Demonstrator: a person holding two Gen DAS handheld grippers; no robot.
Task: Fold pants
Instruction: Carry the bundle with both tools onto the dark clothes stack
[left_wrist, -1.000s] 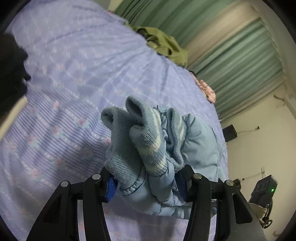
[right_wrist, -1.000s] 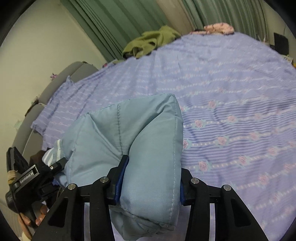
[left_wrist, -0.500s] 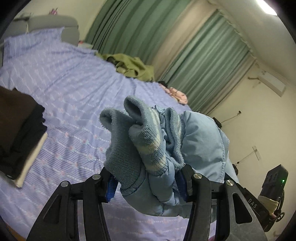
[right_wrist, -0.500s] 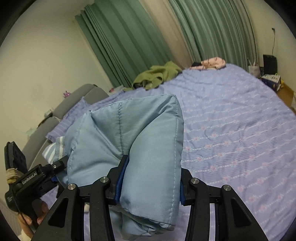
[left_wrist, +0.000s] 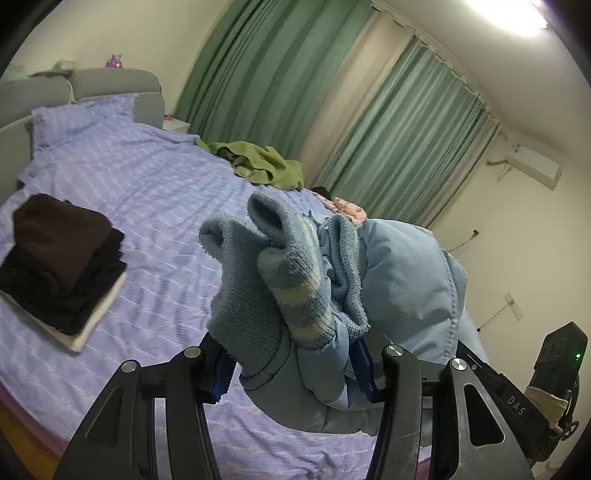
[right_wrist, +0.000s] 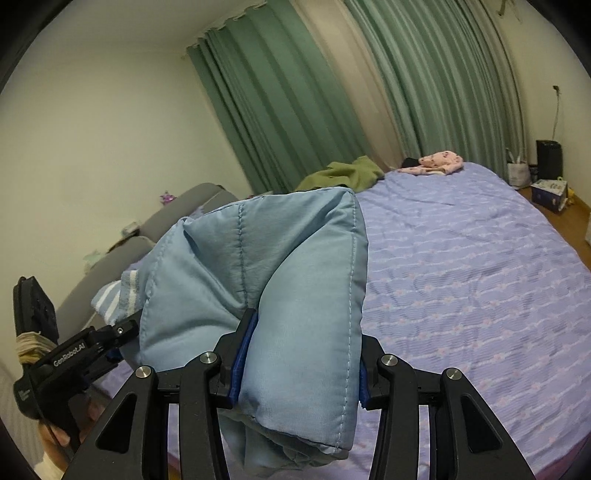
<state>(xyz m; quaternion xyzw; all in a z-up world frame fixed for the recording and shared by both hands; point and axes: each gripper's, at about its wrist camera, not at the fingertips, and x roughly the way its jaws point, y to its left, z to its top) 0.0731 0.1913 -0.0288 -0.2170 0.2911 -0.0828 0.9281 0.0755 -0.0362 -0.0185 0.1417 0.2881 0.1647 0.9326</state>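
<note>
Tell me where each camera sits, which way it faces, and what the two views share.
Left wrist: on the left gripper, looking along its fingers past the light blue pants over the bed to green curtains; the right gripper shows at right.
Right wrist: on the right gripper, facing the same bed and curtains; the left gripper and a hand show at left.
Shared: pants, bed, curtains, green garment.

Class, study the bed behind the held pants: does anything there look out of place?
Yes. An olive green garment and a pink one lie crumpled at the bed's far edge, unlike the neat dark folded stack.
</note>
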